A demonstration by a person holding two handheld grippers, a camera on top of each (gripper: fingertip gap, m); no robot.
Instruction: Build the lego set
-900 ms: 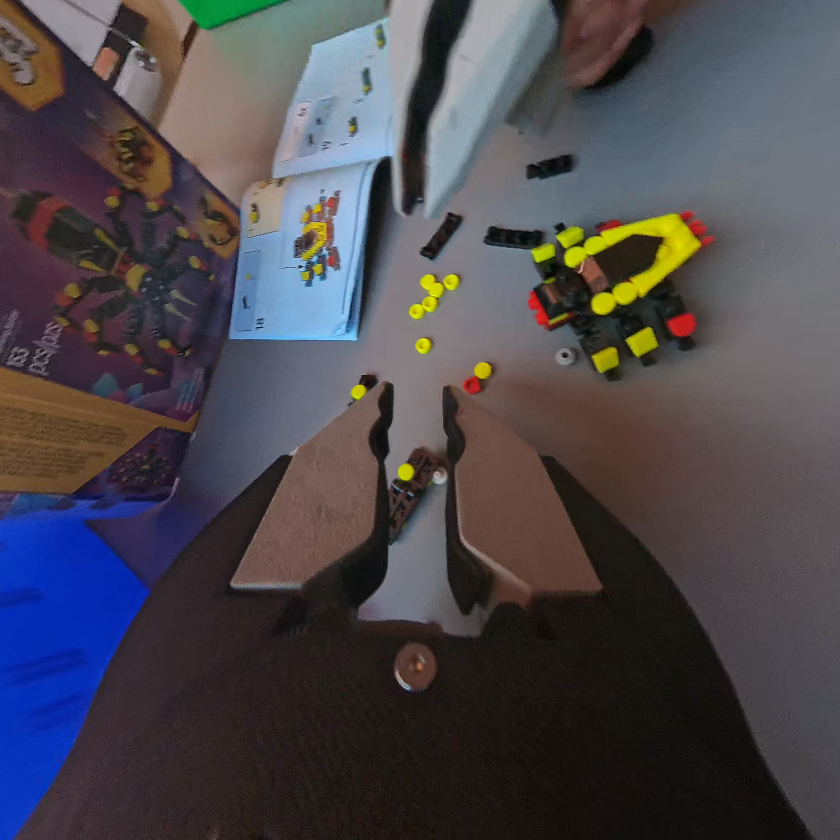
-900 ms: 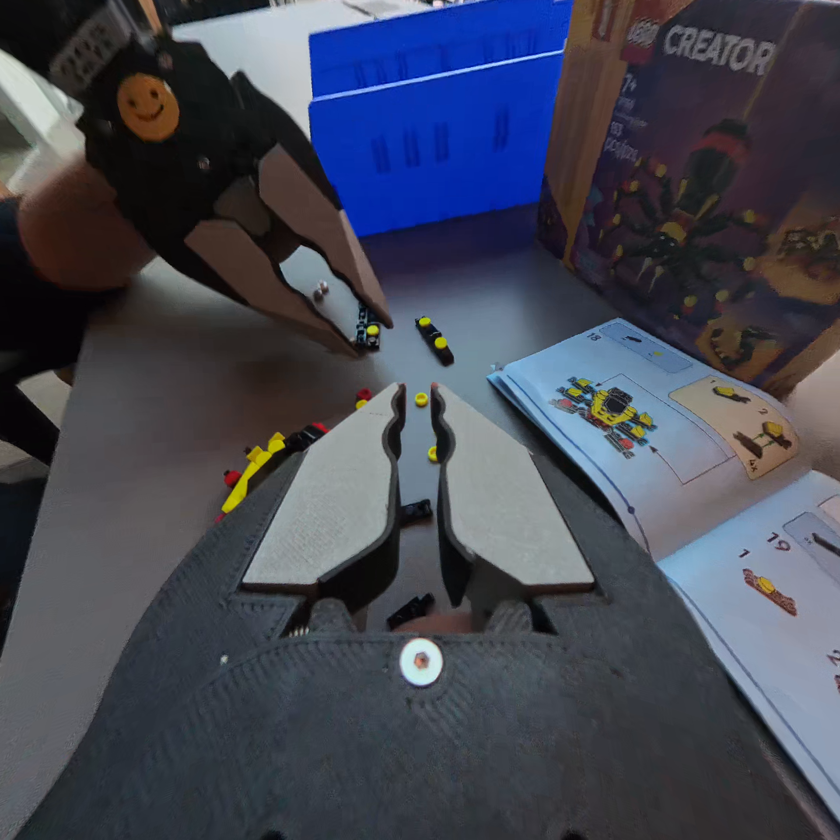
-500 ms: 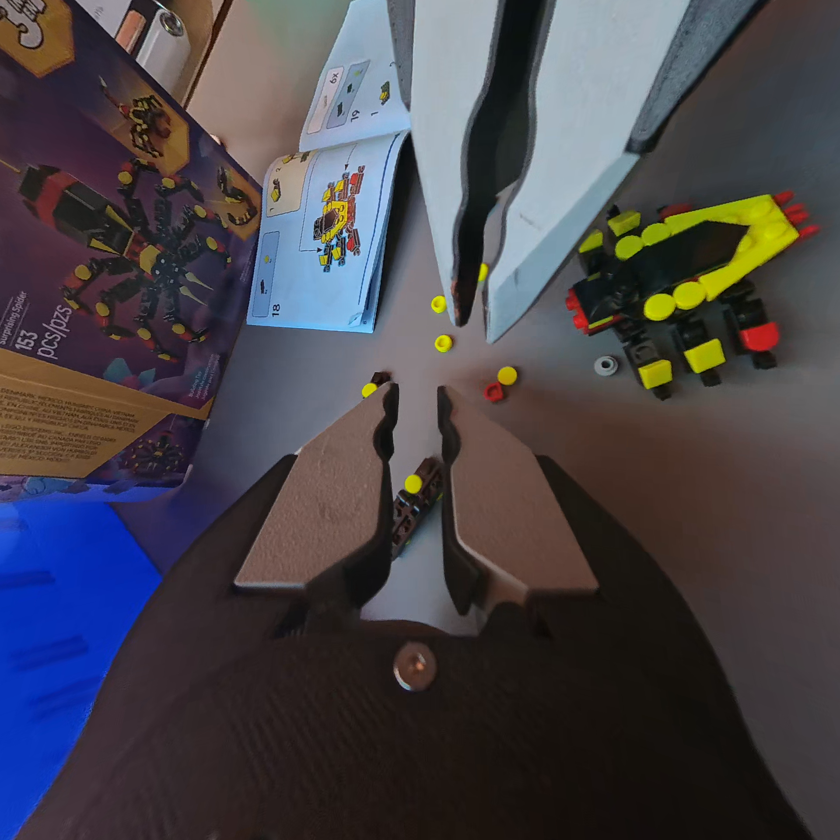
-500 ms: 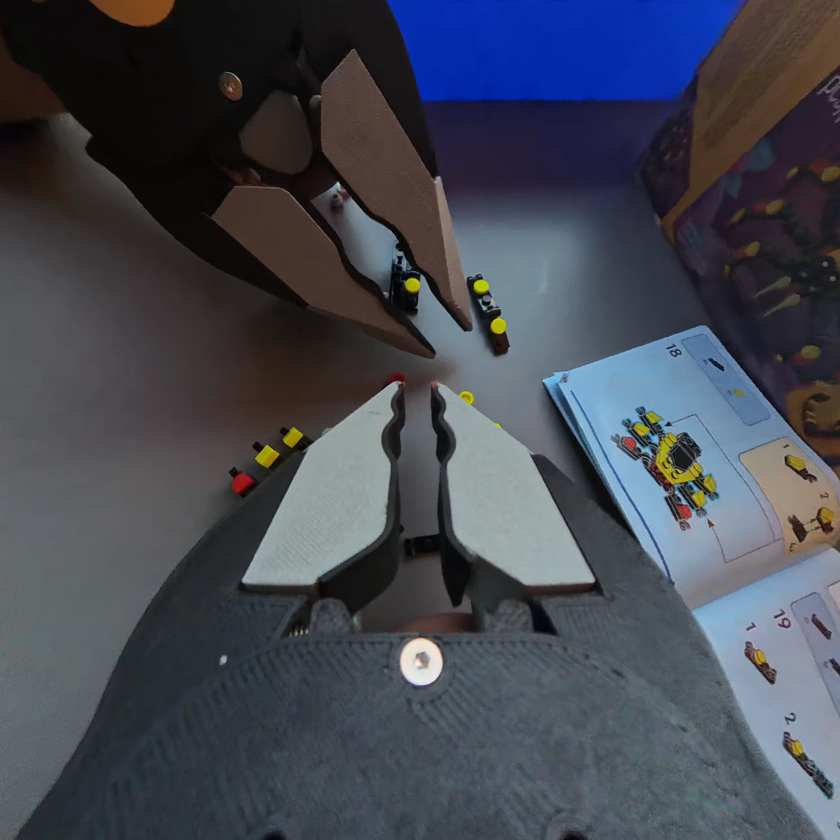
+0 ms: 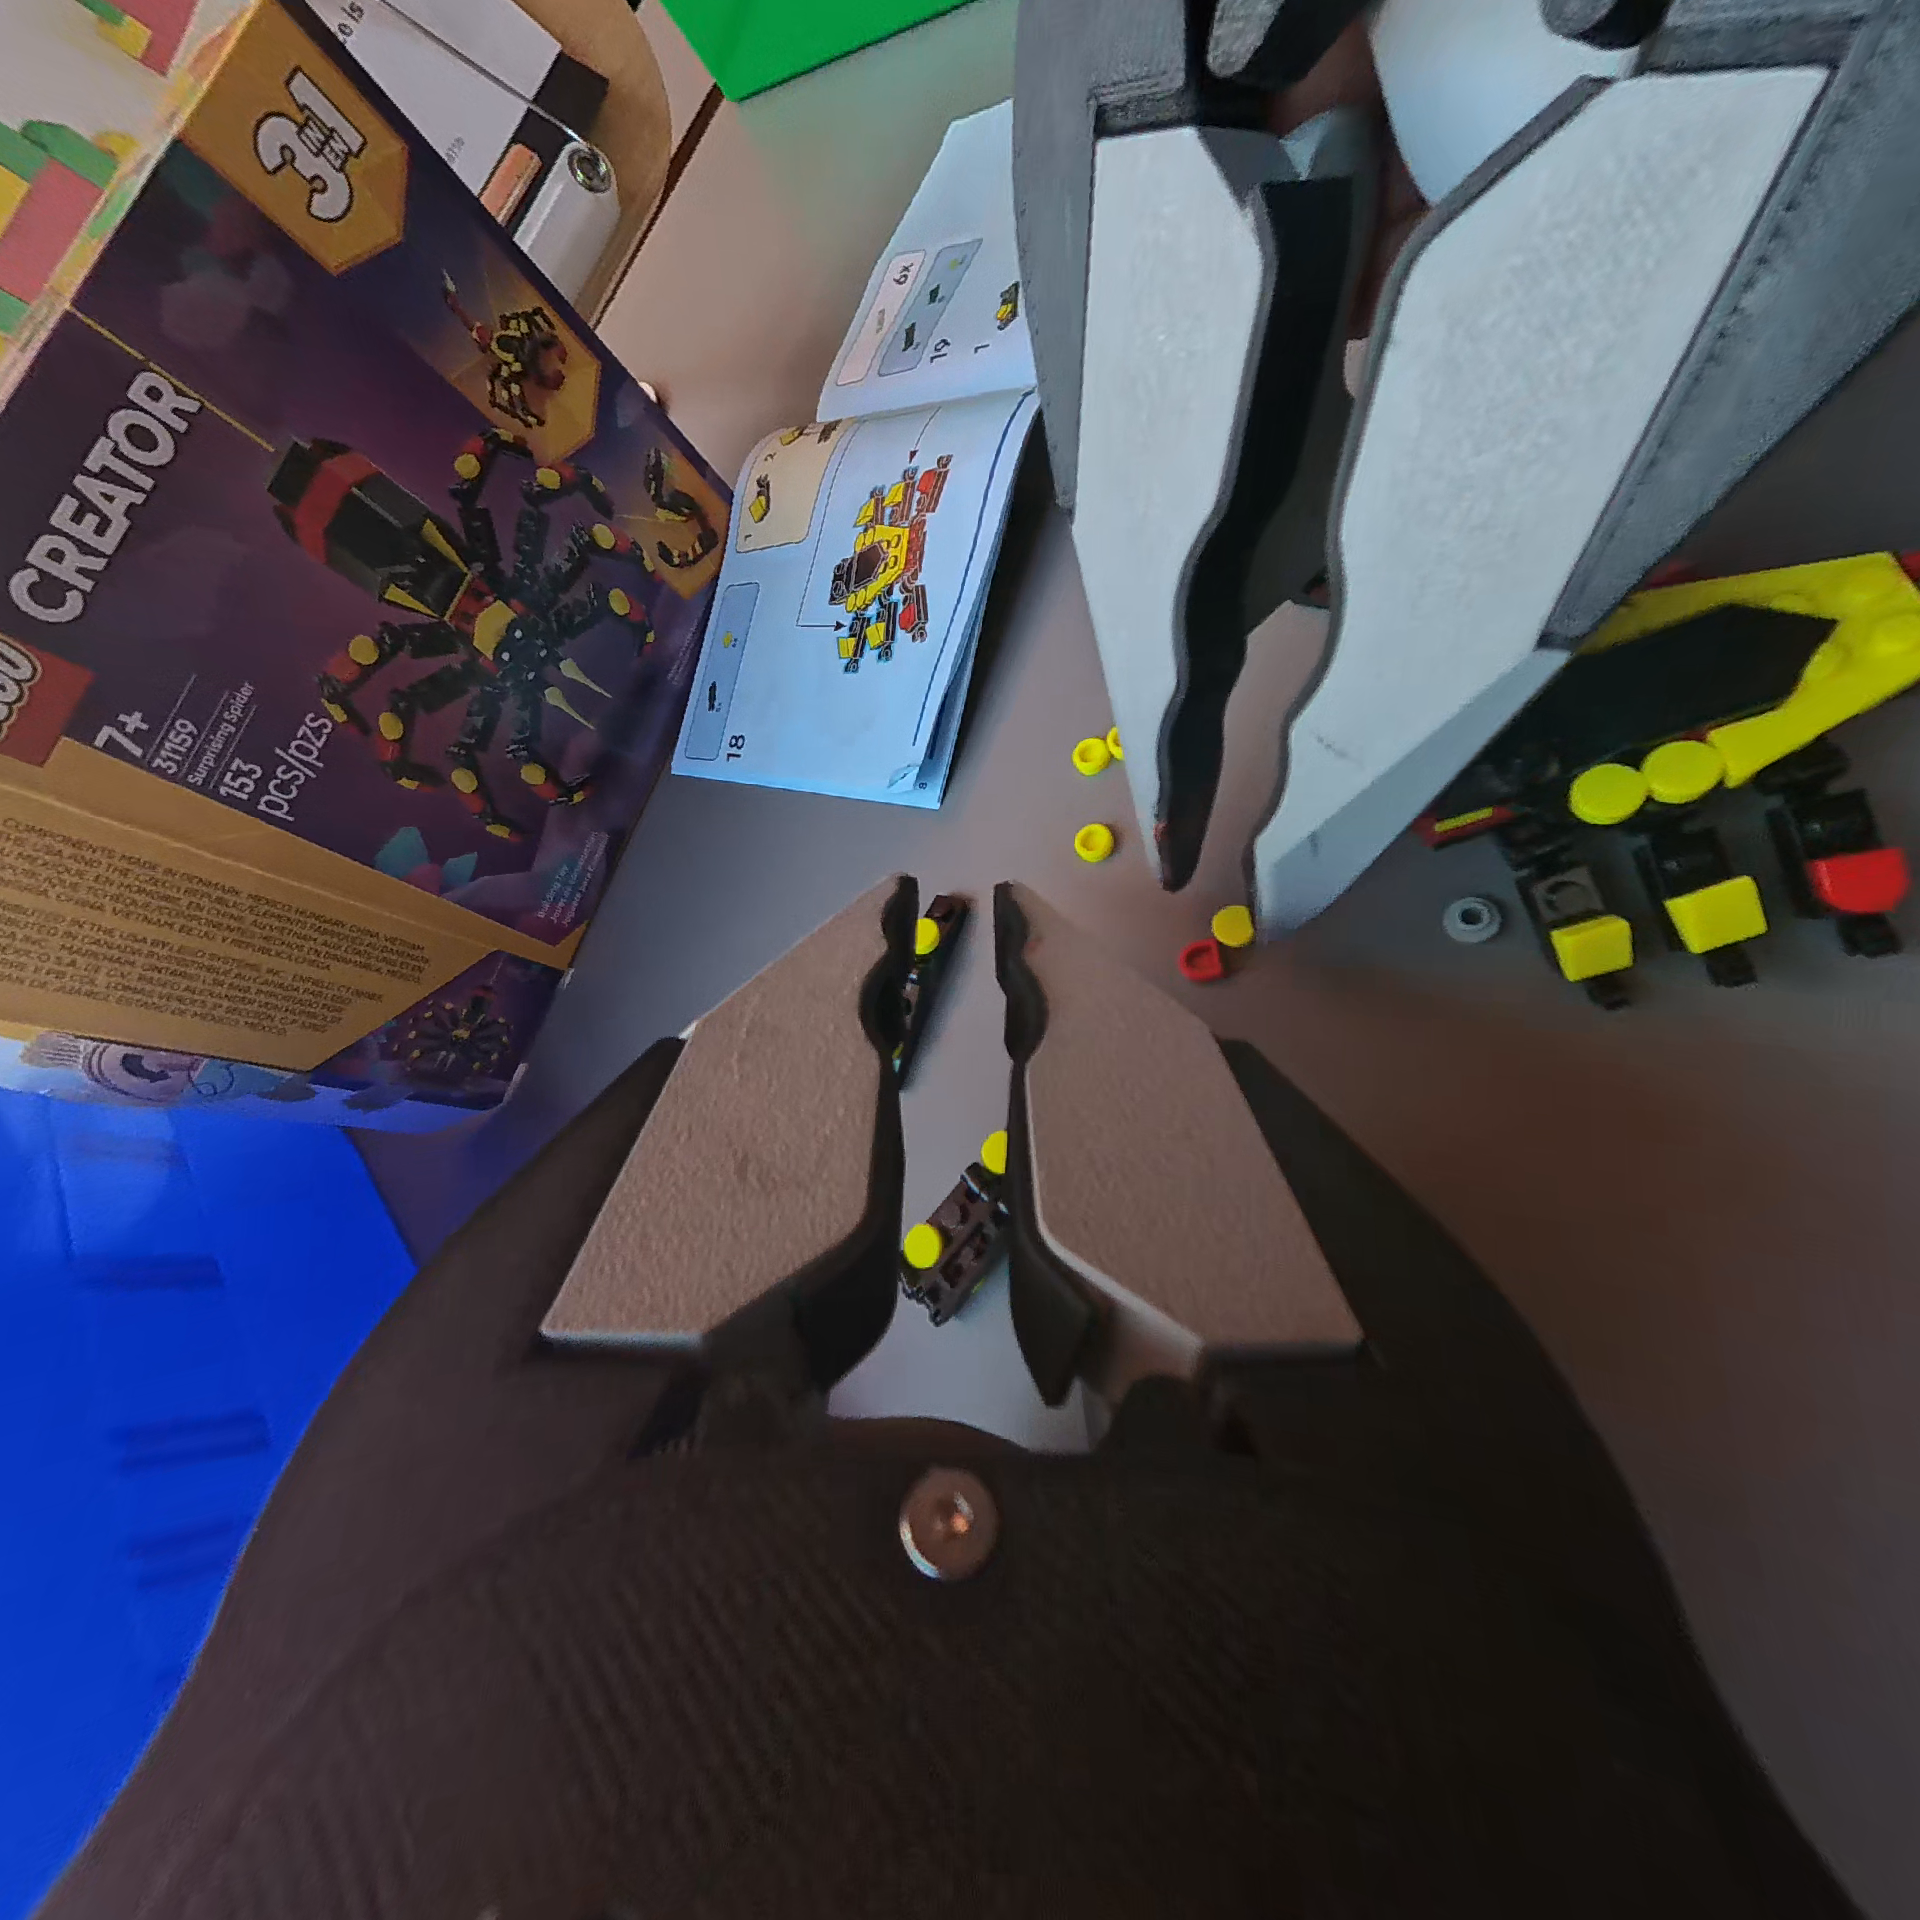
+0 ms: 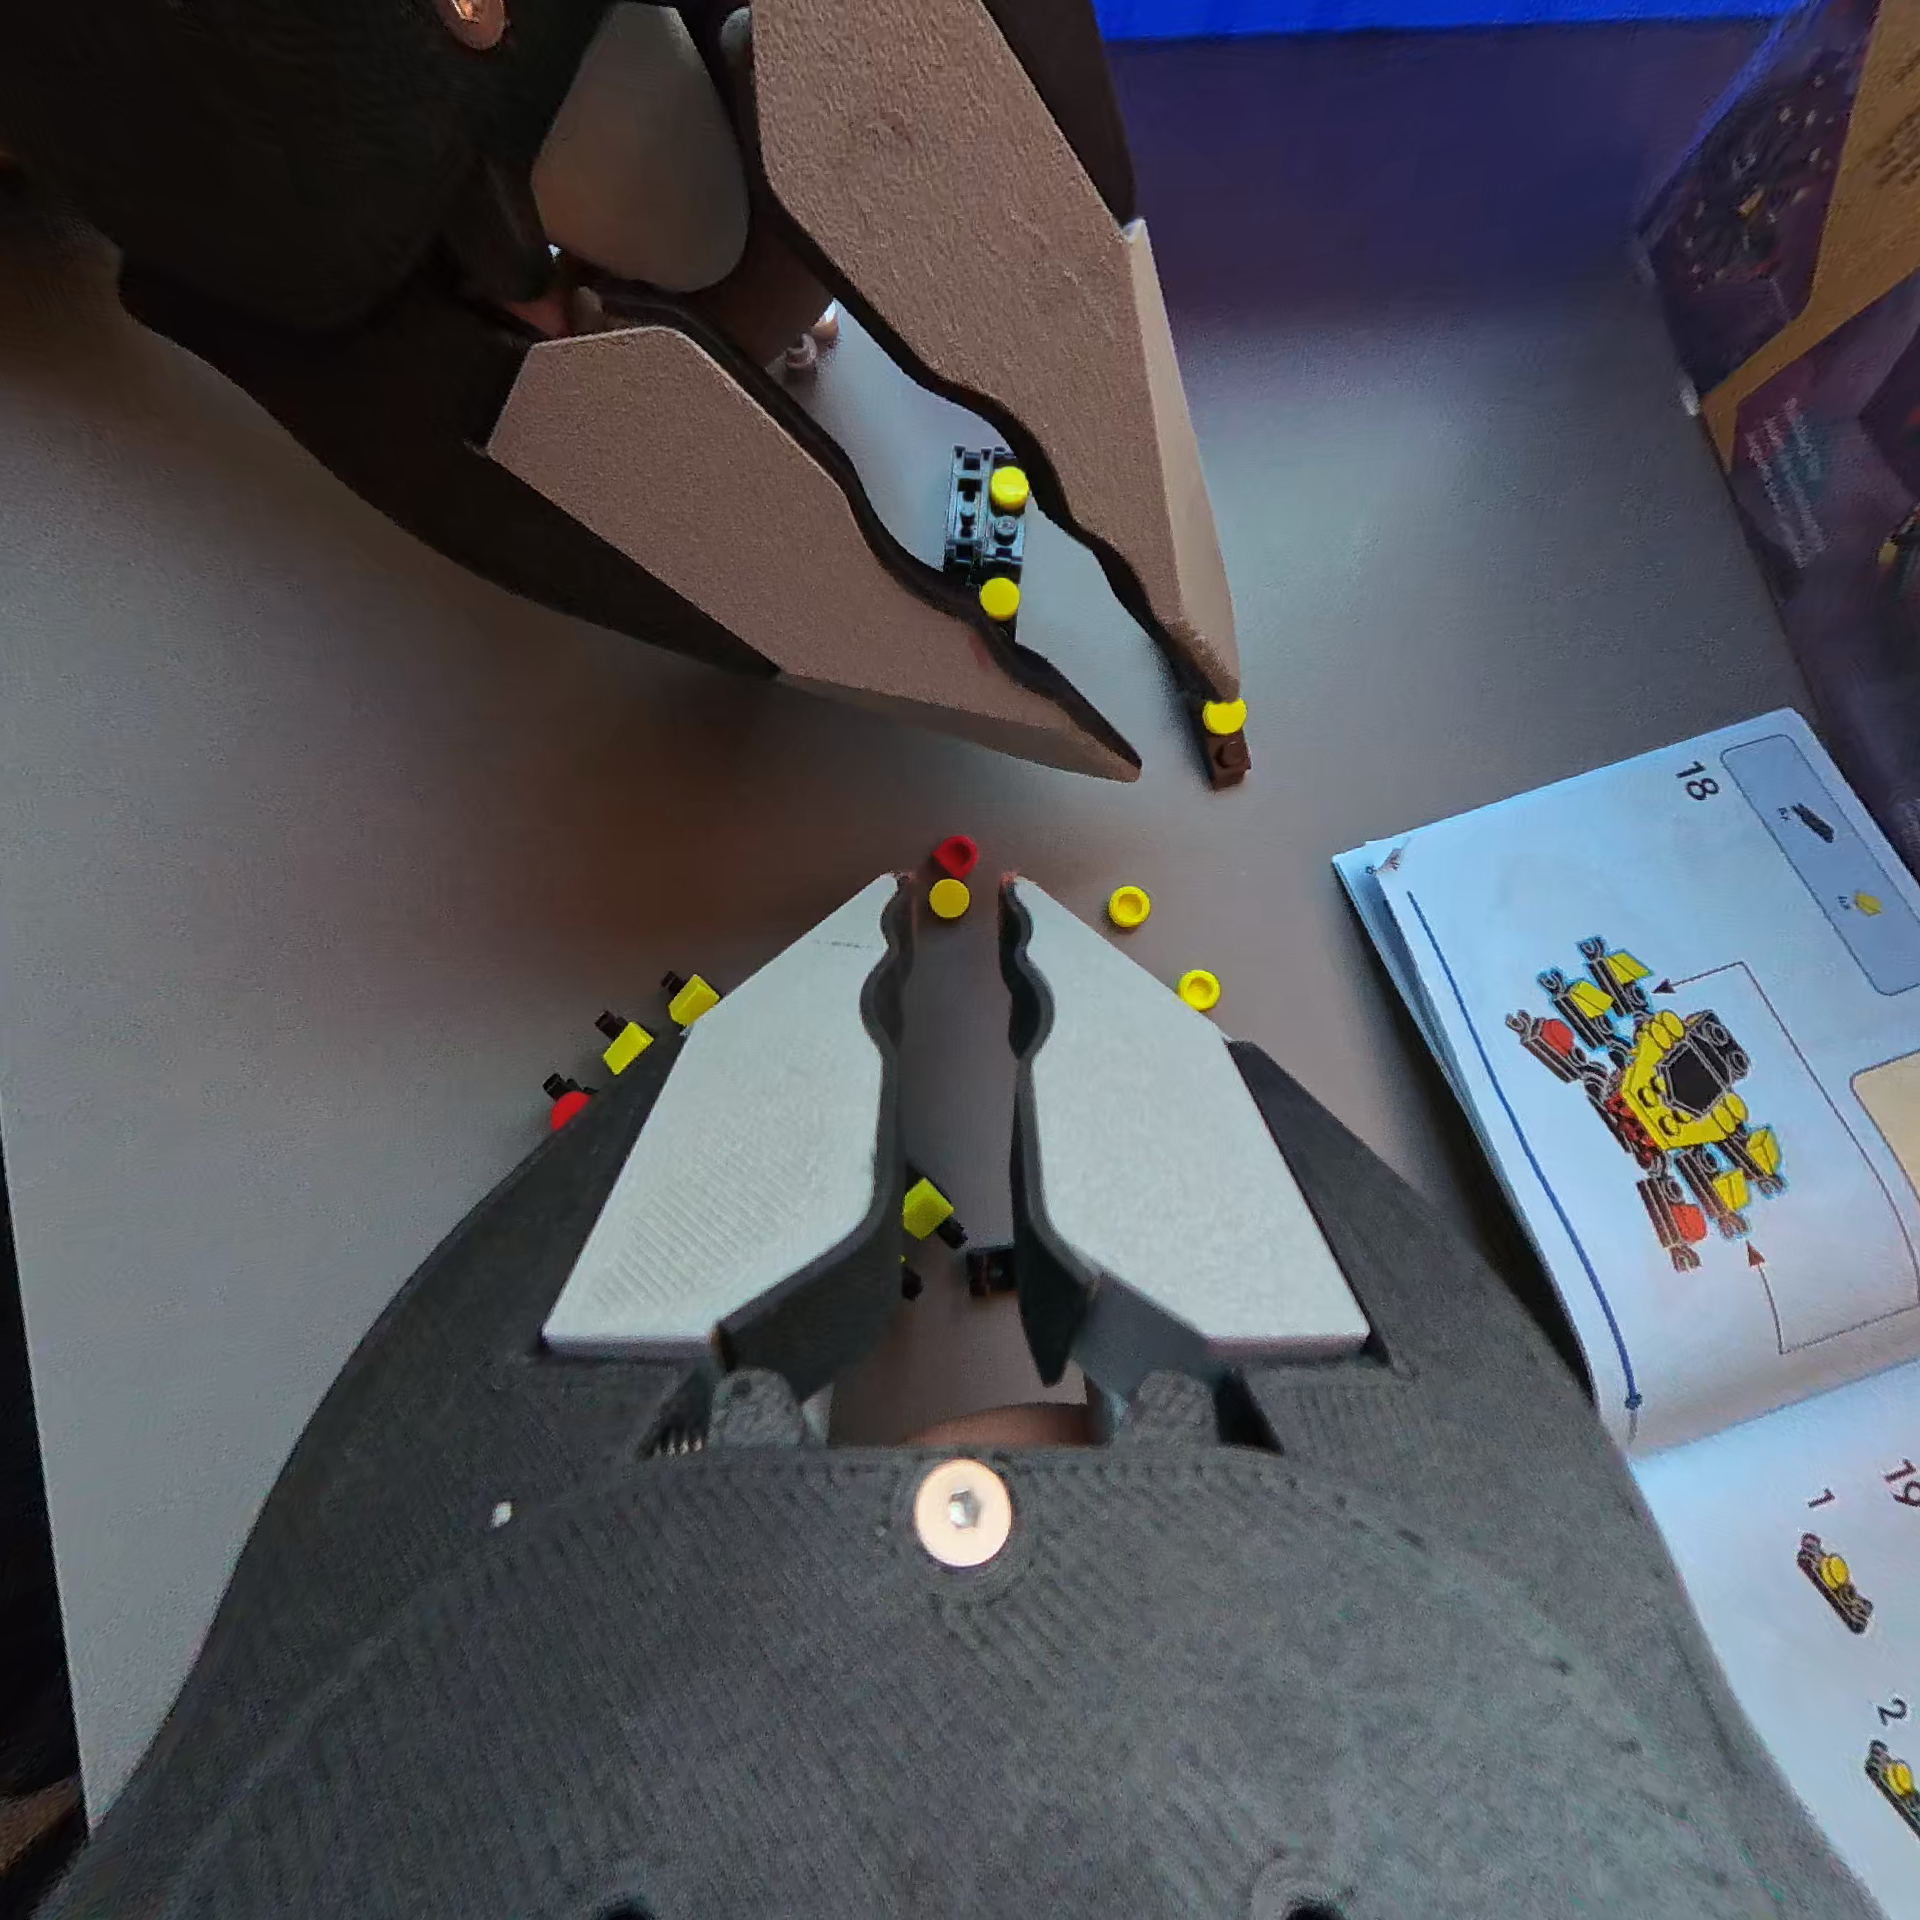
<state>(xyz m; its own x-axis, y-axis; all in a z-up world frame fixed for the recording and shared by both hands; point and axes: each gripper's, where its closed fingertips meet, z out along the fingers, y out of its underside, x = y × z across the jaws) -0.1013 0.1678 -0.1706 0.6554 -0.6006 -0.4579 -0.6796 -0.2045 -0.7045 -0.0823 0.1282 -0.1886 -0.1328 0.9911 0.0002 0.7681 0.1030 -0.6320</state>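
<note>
My left gripper [image 5: 953, 904] is open with a narrow gap, low over the grey table. A black leg piece with yellow studs [image 5: 951, 1236] lies between its fingers, ungripped; it also shows in the right wrist view [image 6: 987, 530]. A second small dark piece with a yellow stud [image 6: 1226, 738] lies at its fingertip. My right gripper [image 6: 951, 888] is open, its tips either side of a loose yellow stud [image 6: 949, 897], with a red stud [image 6: 954, 852] just beyond. The two grippers point at each other, tips close. The yellow-and-black model [image 5: 1714, 790] sits under the right gripper [image 5: 1216, 894].
Loose yellow studs [image 6: 1127, 904] lie by the right fingers. The open instruction booklet [image 5: 862, 623] lies beyond the left gripper, beside the set's box [image 5: 312, 582]. A blue bin [image 5: 156, 1351] stands at the left. A grey ring [image 5: 1470, 916] lies by the model. The left gripper's tips are roughly 5 cm from the right gripper's.
My right gripper has come down and forward toward my left gripper, its tips now around a yellow stud. My left gripper has edged forward to the second small piece.
</note>
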